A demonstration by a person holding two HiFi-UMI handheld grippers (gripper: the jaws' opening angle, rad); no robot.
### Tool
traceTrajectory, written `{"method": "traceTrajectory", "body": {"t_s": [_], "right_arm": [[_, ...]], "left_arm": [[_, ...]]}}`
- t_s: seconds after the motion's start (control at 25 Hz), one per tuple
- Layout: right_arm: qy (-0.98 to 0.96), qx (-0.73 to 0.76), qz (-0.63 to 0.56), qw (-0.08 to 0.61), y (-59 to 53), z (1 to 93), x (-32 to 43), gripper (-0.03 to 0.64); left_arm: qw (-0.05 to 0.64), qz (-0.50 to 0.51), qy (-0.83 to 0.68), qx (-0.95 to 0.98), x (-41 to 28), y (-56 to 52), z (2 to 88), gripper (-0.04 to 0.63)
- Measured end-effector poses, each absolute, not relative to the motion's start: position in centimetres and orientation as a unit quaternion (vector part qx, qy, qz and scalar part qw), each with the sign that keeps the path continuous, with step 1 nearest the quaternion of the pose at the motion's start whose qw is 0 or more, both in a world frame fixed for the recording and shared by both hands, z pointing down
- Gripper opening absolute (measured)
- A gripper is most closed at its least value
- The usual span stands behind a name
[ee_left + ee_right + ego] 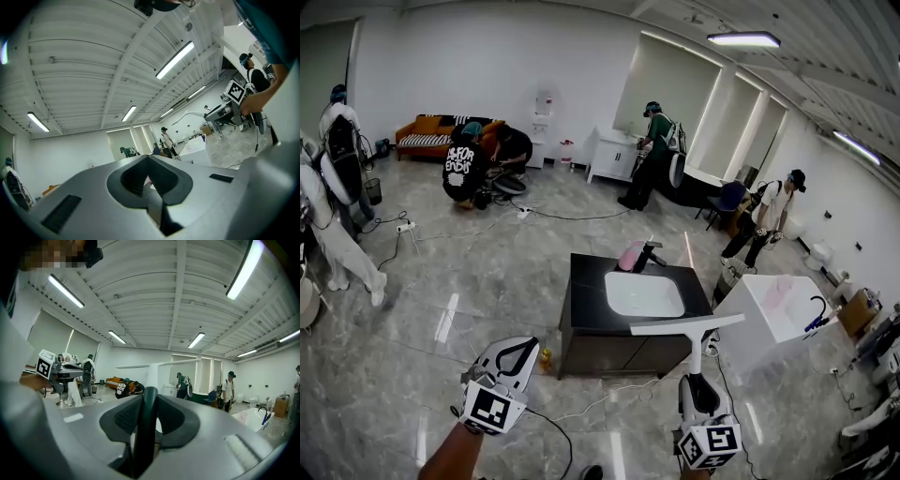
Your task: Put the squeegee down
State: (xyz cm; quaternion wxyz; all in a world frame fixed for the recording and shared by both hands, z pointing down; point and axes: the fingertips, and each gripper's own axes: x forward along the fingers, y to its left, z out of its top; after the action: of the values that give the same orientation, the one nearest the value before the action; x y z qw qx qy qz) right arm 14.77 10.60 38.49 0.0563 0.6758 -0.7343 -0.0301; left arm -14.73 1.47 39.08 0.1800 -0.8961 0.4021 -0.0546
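Note:
The squeegee (686, 325) has a long white blade and a dark handle. My right gripper (697, 382) is shut on that handle and holds it upright, with the blade level in the air over the front right corner of the black vanity (586, 319). In the right gripper view the handle stands between the jaws of the right gripper (145, 401), and the squeegee (161, 364) blade spans above them. My left gripper (521, 353) hovers over the floor left of the vanity. In its own view the left gripper (149, 176) points upward at the ceiling, shut and empty.
The vanity holds a white sink (645, 293), a dark faucet (649, 253) and a pink object (630, 255). A white unit (778, 300) stands to its right. A cable (553, 427) and a small yellow item (546, 356) lie on the floor. Several people work around the room.

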Motion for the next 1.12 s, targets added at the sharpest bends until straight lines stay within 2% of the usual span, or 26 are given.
{"method": "traceTrajectory", "body": {"t_s": [0.6,0.76,1.12], "right_arm": [[-0.783,0.62,-0.028,0.034,1.7,38.2,25.1,0.103],[-0.797,0.603,-0.027,0.031,-0.2,38.3,27.0,0.103],[-0.821,0.571,-0.016,0.021,-3.1,38.9,30.0,0.103]], "left_arm": [[0.184,-0.108,0.474,-0.854,-6.6,-2.8,39.6,0.005],[0.166,-0.107,0.485,-0.852,-4.5,-3.3,39.3,0.005],[0.172,-0.125,0.511,-0.833,-1.4,-4.3,39.8,0.006]]}}
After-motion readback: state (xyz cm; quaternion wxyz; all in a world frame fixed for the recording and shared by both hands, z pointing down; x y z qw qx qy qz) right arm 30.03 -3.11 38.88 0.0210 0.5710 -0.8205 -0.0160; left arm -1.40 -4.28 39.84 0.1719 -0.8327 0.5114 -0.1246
